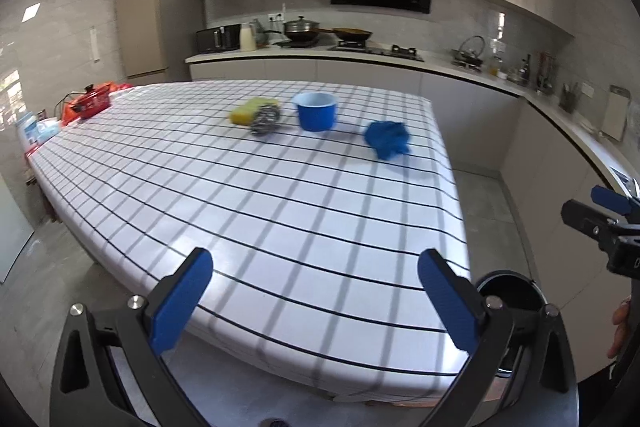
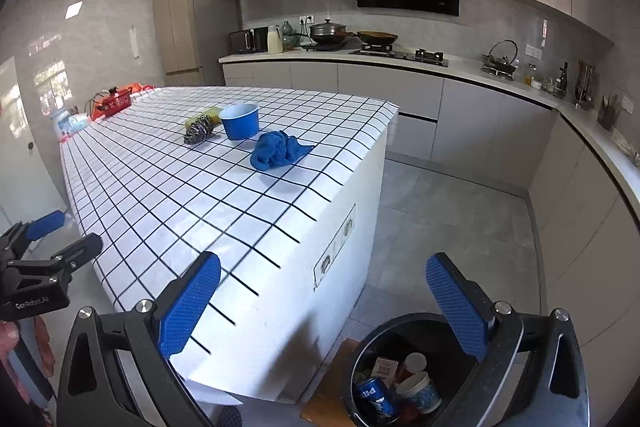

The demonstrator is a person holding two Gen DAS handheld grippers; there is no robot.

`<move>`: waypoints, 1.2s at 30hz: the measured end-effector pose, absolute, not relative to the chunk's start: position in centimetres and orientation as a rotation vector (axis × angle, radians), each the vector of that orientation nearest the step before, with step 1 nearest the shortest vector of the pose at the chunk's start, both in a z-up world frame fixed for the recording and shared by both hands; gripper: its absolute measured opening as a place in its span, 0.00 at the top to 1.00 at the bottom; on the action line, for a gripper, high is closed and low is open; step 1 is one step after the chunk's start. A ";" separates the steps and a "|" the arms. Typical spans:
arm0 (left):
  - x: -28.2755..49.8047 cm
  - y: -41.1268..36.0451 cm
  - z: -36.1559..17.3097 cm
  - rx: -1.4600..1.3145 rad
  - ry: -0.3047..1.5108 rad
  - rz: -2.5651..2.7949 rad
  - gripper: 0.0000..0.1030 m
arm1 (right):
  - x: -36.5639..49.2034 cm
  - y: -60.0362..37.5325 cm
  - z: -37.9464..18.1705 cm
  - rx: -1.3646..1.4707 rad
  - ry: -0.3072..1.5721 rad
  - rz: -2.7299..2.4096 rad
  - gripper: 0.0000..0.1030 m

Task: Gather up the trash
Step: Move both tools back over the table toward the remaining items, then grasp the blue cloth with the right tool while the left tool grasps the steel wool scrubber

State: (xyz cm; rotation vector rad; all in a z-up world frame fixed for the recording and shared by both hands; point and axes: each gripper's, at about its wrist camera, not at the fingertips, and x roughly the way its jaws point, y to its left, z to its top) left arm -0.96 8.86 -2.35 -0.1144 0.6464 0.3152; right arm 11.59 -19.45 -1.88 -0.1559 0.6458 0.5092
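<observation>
A black trash bin [image 2: 360, 359] stands on the floor beside the table's near corner; it holds a blue can [image 2: 374, 397], a paper cup [image 2: 420, 391] and other litter. Its rim shows in the left wrist view [image 1: 508, 287]. On the checked tablecloth [image 1: 280, 207] lie a blue cloth [image 1: 387, 139], a blue cup [image 1: 315, 111], a steel scourer [image 1: 265, 121] and a yellow sponge [image 1: 250, 109]. My left gripper [image 1: 316, 291] is open and empty over the table's near edge. My right gripper [image 2: 324, 303] is open and empty above the bin and table corner.
A red pot [image 1: 90, 103] and packets sit at the table's far left. The kitchen counter [image 2: 460, 67] with stove, pans and kettle runs along the back and right. Grey floor [image 2: 440, 211] lies between table and cabinets.
</observation>
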 end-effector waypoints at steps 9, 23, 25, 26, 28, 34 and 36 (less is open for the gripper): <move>1.5 14.9 -2.9 -0.122 0.681 0.327 0.00 | 14.2 -13.7 -1.0 -0.143 0.690 0.479 0.00; 12.2 23.0 -3.9 -0.096 0.734 0.208 0.13 | 23.3 -3.8 -2.9 -0.099 0.781 0.397 0.03; 13.6 23.8 -4.3 -0.105 0.743 0.196 0.13 | 24.5 -2.9 -3.4 -0.097 0.793 0.387 0.04; 14.4 24.2 -4.7 -0.111 0.751 0.190 0.13 | 25.3 -2.2 -3.8 -0.103 0.801 0.379 0.06; 15.7 24.7 -5.2 -0.122 0.763 0.177 0.13 | 26.5 -1.4 -4.6 -0.109 0.819 0.359 0.10; 19.1 25.5 -6.3 -0.129 0.788 0.148 0.13 | 29.8 0.1 -7.0 -0.112 0.890 0.323 0.24; 20.2 25.8 -6.6 -0.136 0.798 0.141 0.13 | 30.5 0.5 -7.5 -0.105 0.908 0.329 0.64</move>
